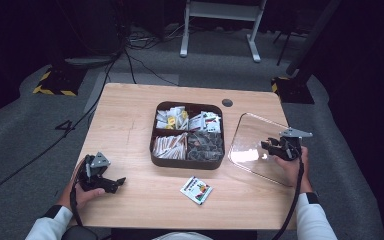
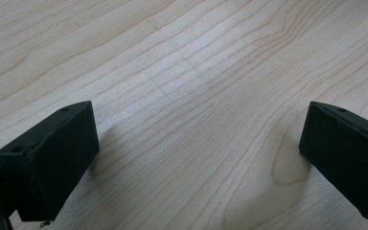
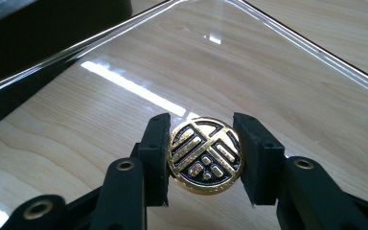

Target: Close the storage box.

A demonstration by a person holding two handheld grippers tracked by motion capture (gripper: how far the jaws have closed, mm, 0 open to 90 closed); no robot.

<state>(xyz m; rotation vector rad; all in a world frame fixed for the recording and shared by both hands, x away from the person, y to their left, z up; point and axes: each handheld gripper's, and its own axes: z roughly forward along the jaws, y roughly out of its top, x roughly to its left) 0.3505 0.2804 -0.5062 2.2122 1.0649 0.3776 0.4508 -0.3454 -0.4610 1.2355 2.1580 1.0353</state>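
Observation:
A clear square lid (image 1: 250, 150) lies right of the dark brown compartment box (image 1: 187, 163), near the table's right edge. My right gripper (image 1: 269, 145) is shut on the round gold-and-black knob (image 3: 205, 155) at the lid's middle, one jaw on each side of it. In the right gripper view the lid (image 3: 278, 72) spreads over the wood, and the box (image 3: 52, 24) is the dark shape at top left. My left gripper (image 1: 116, 184) rests at the table's front left, open, its jaws wide apart over bare wood (image 2: 199, 96).
The box holds white packets, pale sticks and dark wrapped pieces in separate compartments. One loose colourful packet (image 1: 196, 190) lies on the table in front of the box. A round grommet (image 1: 227, 102) sits near the table's far edge. Cables run across the floor beyond.

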